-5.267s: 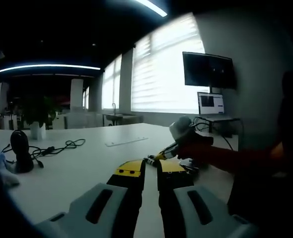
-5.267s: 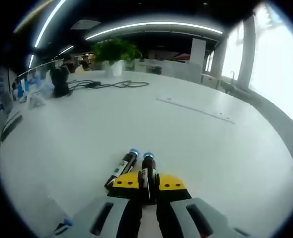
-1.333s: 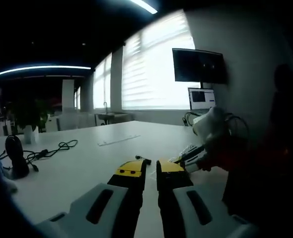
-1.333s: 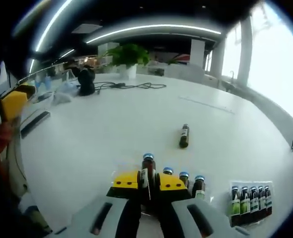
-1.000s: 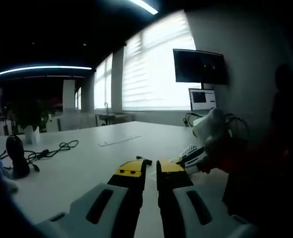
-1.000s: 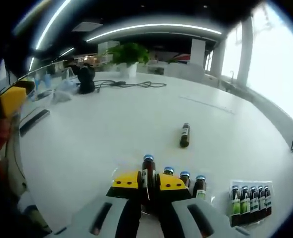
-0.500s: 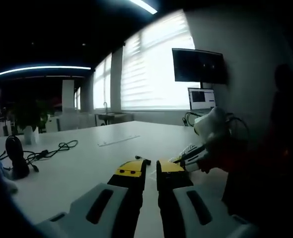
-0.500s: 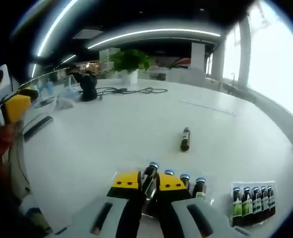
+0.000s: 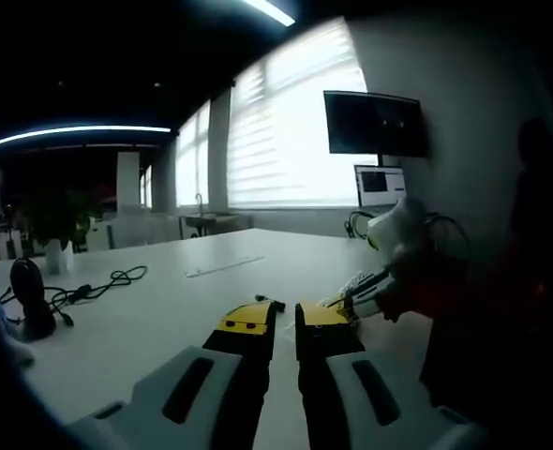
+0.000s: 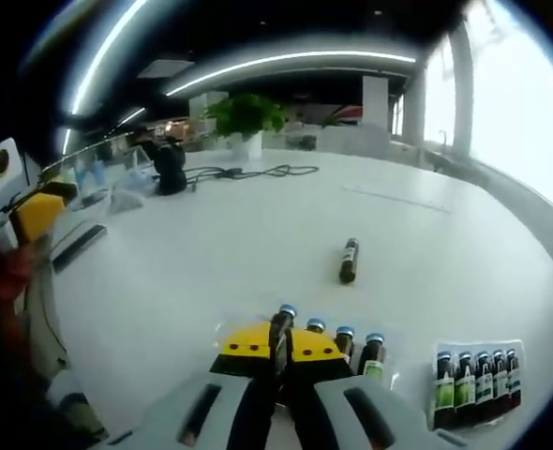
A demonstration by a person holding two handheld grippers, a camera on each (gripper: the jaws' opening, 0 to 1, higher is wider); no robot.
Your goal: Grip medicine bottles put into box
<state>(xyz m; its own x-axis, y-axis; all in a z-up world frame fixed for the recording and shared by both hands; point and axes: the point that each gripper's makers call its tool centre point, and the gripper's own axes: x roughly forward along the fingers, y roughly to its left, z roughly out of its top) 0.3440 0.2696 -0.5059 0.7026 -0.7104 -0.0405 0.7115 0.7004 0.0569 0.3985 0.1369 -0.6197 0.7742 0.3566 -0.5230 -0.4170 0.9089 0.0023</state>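
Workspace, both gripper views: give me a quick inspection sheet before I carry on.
Surface: white table, plain and well lit.
Job's things: one bottle between the right gripper's jaws; three capped bottles standing in a row just beside it; a clear tray of five bottles to the right; one loose bottle lying on its side farther out.
Clutter: potted plant and a dark device at the far edge.
Grippers: right gripper shut on the bottle; left gripper shut, holding nothing.
Cables: black cable near the plant; more at the desk under the monitor.
Surroundings: bright blinded windows, ceiling light strips.
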